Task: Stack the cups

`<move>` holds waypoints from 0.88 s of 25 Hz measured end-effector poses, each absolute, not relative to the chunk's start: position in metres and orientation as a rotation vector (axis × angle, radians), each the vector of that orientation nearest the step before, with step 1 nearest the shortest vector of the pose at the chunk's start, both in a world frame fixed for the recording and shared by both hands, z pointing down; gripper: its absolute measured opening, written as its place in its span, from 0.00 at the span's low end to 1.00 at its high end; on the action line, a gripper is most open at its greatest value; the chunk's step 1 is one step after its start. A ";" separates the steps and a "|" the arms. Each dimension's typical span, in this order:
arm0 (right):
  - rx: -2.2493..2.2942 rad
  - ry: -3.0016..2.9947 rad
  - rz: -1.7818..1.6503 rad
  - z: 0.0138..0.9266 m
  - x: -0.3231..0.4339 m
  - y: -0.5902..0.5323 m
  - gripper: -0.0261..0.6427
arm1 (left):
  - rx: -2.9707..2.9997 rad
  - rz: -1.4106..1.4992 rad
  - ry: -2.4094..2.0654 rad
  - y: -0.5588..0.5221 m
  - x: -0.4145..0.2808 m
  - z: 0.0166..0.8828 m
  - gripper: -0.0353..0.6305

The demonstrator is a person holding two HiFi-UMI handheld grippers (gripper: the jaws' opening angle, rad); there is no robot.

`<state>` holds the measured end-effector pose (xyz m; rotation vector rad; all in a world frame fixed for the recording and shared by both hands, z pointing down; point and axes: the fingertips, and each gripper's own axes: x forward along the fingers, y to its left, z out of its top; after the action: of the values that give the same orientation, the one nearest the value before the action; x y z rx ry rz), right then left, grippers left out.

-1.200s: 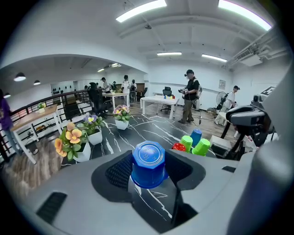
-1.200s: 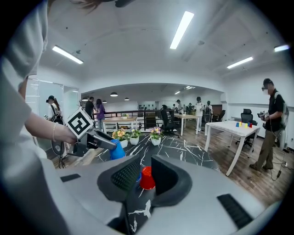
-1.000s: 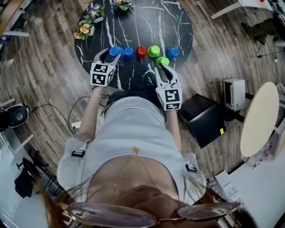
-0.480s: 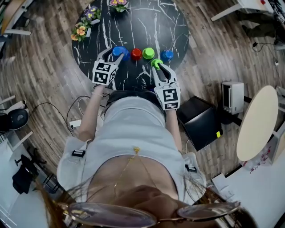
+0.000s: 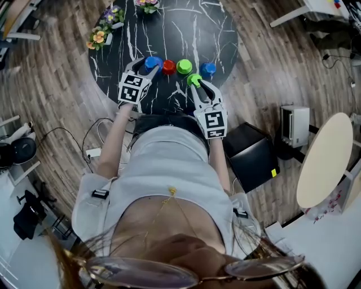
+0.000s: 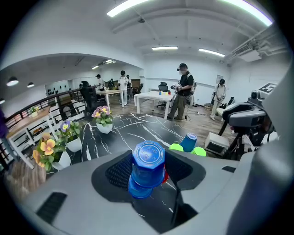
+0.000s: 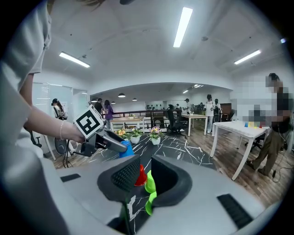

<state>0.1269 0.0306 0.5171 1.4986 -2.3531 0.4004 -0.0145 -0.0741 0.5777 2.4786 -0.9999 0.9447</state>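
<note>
Upside-down cups stand in a row on the black marble table (image 5: 169,34): red cup (image 5: 168,67), green cup (image 5: 184,66), blue cup (image 5: 208,69). My left gripper (image 5: 145,66) is shut on another blue cup (image 6: 148,158) and holds it just above a second blue cup (image 6: 139,189), which the head view hides. A nearer green cup (image 5: 194,79) stands in front of the row, right at the tips of my right gripper (image 5: 198,86). In the right gripper view those jaws stand narrowly apart with nothing between the pads; that green cup (image 7: 148,204) shows low in the gap.
Flower pots (image 5: 98,38) line the table's far left and back edge (image 5: 148,4). On the floor to the right are a black box (image 5: 254,152), a small white box (image 5: 296,121) and a pale round tabletop (image 5: 327,152). People stand at desks in the background (image 6: 183,92).
My left gripper has carried its blue cup to the right, over the second blue cup, which no longer shows beside it. The right gripper stays at the near green cup.
</note>
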 end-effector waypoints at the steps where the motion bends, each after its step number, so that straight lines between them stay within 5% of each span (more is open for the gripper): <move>1: 1.496 -2.353 0.401 0.518 0.128 0.030 0.16 | 2.480 0.949 -0.998 -0.074 -0.012 0.578 0.41; 22: 1.519 -2.300 0.434 0.527 0.141 0.019 0.16 | 2.489 1.023 -0.940 -0.074 0.005 0.600 0.41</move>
<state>0.1410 0.0190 0.5266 1.5191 -2.3001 0.4336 0.0047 -0.0742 0.6000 2.4893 -0.9401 1.0225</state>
